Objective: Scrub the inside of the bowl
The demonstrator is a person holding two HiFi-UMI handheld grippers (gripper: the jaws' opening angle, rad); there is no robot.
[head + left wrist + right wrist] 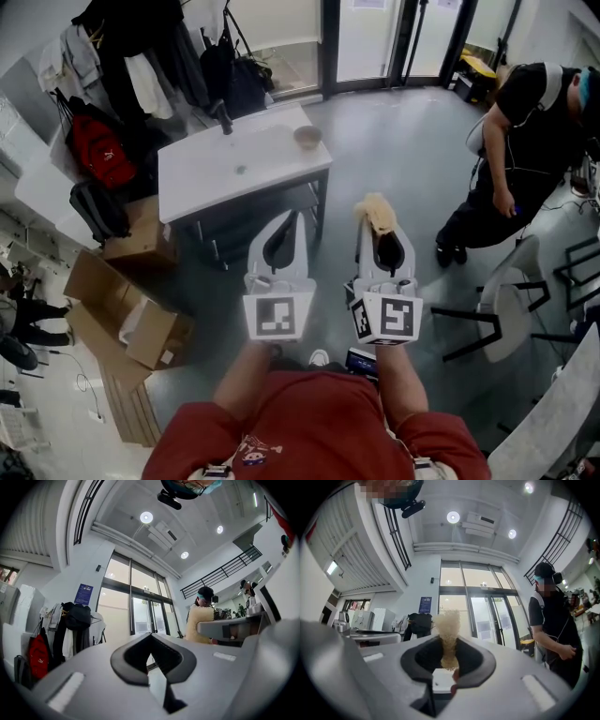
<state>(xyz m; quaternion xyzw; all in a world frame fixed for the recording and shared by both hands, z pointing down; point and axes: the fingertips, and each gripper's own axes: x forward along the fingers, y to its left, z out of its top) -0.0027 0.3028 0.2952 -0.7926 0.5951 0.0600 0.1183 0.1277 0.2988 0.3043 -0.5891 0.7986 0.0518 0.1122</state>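
Observation:
A small beige bowl (307, 137) stands near the far right corner of a white table (225, 173), well ahead of both grippers. My right gripper (377, 223) is shut on a tan scrub sponge (375, 212), which sticks up past its jaws; in the right gripper view the sponge (448, 634) rises between the dark pads. My left gripper (285, 225) is shut with nothing in it, and the left gripper view shows its gripper (152, 641) closed against an empty background. Both are held level in front of me, short of the table.
A black upright fixture (223, 118) stands at the table's far edge. Cardboard boxes (131, 314) lie on the floor at left, with a red backpack (99, 150) and hung clothes behind. A person in black (530, 141) stands at right beside chairs (506, 314).

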